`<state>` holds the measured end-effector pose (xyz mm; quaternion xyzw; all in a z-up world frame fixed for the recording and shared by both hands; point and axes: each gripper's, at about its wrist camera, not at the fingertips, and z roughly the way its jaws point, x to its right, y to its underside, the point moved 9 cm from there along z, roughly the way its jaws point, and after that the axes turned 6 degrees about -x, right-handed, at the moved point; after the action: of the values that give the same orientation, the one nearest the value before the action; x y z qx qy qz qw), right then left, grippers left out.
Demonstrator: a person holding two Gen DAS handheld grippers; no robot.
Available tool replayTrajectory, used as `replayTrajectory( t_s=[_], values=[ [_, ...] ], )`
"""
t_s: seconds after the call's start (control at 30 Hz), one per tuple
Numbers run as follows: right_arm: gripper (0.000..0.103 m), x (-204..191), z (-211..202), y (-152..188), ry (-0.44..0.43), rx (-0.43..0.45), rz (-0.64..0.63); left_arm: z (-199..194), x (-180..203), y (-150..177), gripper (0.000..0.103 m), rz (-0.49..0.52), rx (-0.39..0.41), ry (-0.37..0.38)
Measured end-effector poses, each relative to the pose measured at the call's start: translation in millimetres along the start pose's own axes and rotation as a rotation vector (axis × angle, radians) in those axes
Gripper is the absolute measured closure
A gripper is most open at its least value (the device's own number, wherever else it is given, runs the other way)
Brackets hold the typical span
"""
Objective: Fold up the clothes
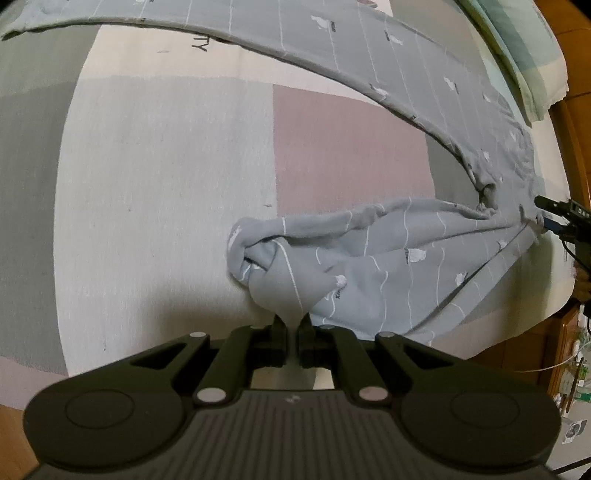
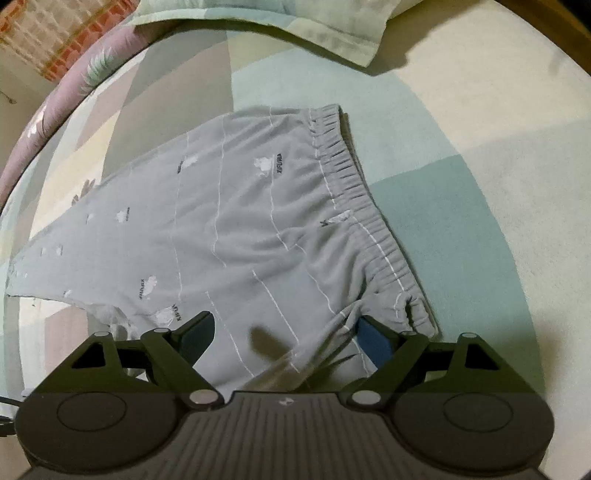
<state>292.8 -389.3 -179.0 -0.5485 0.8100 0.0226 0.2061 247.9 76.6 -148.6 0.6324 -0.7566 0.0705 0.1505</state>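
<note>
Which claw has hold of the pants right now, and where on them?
The left claw is shut on the gray pants, pinching the end of one leg. The right claw is open over the waist area, holding nothing.

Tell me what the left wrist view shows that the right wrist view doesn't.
Only the left wrist view: the left gripper shut on a bunched trouser leg, the other leg stretched across the bed. Only the right wrist view: the open right gripper over the elastic waistband. Both: the grey trousers, the patchwork sheet, the pillow.

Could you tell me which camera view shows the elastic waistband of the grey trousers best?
The right wrist view: the gathered waistband lies fully visible on the bed. The left wrist view shows mainly the trouser legs; the waistband is barely discernible there.
</note>
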Motion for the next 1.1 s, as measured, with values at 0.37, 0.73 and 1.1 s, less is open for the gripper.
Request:
replayTrajectory(
  t_s=[0.37,0.73,1.1],
  values=[
    [0.047,11.0,-15.1,53.3,-0.096,0.019,0.197,3.7,-2.1,-0.2,0.099,-0.001,-0.022,-0.006],
    [0.097,19.2,-6.8,77.2,-0.087,-0.033,0.256,3.6,-2.4,2.1,0.099,0.019,-0.049,-0.007],
    [0.099,36.9,-9.8,117.8,0.075,-0.181,0.167,4.3,9.7,14.6,0.099,0.071,-0.092,0.027]
  ],
)
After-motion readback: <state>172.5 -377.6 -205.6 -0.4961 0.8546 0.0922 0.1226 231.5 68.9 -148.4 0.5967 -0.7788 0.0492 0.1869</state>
